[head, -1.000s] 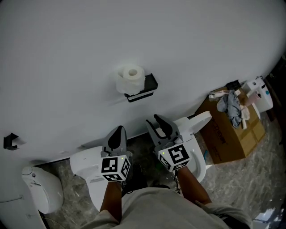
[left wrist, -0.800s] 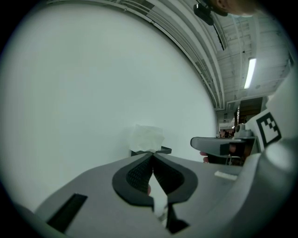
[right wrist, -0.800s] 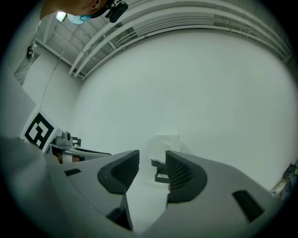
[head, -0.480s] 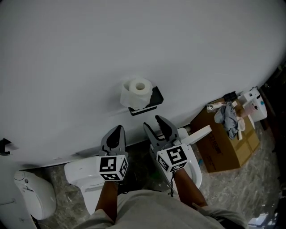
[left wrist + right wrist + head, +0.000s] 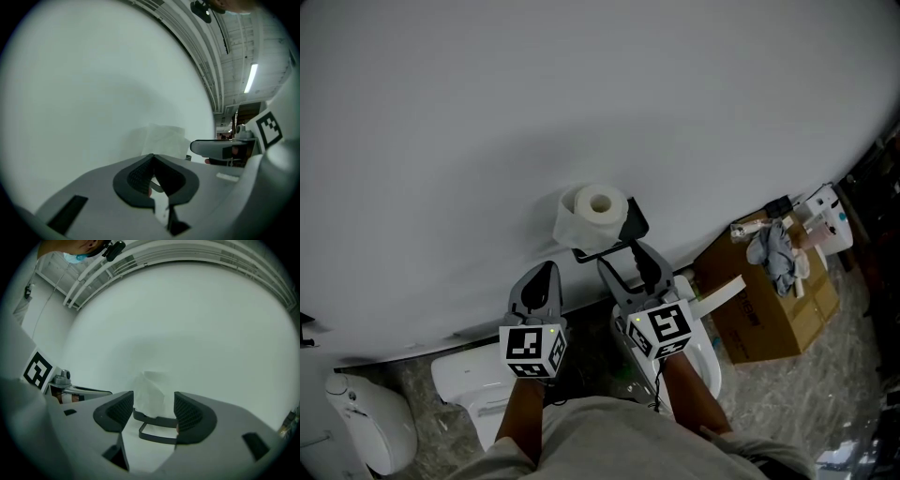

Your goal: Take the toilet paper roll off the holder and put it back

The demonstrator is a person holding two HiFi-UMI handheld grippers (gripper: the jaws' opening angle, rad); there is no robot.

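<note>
My right gripper [image 5: 628,262] had just been opening its jaws toward the toilet paper roll [image 5: 592,214] on the holder [image 5: 634,223], gripping nothing. Left gripper [image 5: 539,281] jaws were closed, empty.

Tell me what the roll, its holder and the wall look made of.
Roll: soft white paper, matte, with a loose sheet hanging and a hollow core showing.
Holder: black, with thin bent bars and a flat plate. It is probably coated metal, though plastic is possible.
Wall: smooth, plain matte white with no seams, likely painted. What lies beneath cannot be told.
</note>
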